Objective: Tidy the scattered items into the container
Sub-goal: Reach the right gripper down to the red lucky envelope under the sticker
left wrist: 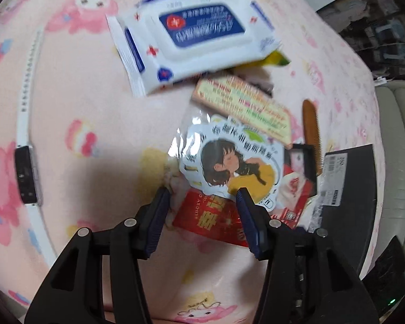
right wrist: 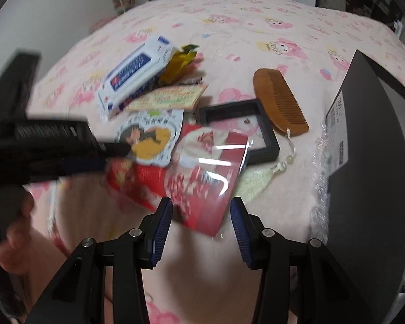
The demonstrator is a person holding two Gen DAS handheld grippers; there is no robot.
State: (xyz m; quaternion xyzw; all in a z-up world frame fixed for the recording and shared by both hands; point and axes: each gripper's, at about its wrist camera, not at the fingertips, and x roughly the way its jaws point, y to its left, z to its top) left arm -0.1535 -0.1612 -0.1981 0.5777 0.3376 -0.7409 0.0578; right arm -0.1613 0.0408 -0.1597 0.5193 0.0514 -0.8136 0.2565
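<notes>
Pink bedspread point(right wrist: 256, 21) ahead of your two empty, part-open grippers, left gripper point(left wrist: 202, 197) and right gripper point(right wrist: 201, 207), carries every item; the black box point(right wrist: 364, 148) looks unfilled.

The comb point(right wrist: 280, 102) lies right of the frame point(right wrist: 239, 132), with the wipes pack point(right wrist: 133, 74) far left.

Piled flat on the pink blanket: wipes pack point(right wrist: 133, 74), sticker point(left wrist: 229, 162), red packet point(right wrist: 202, 172), wooden comb point(right wrist: 280, 101), black frame point(right wrist: 240, 132). Black box point(right wrist: 364, 162) just beside.
</notes>
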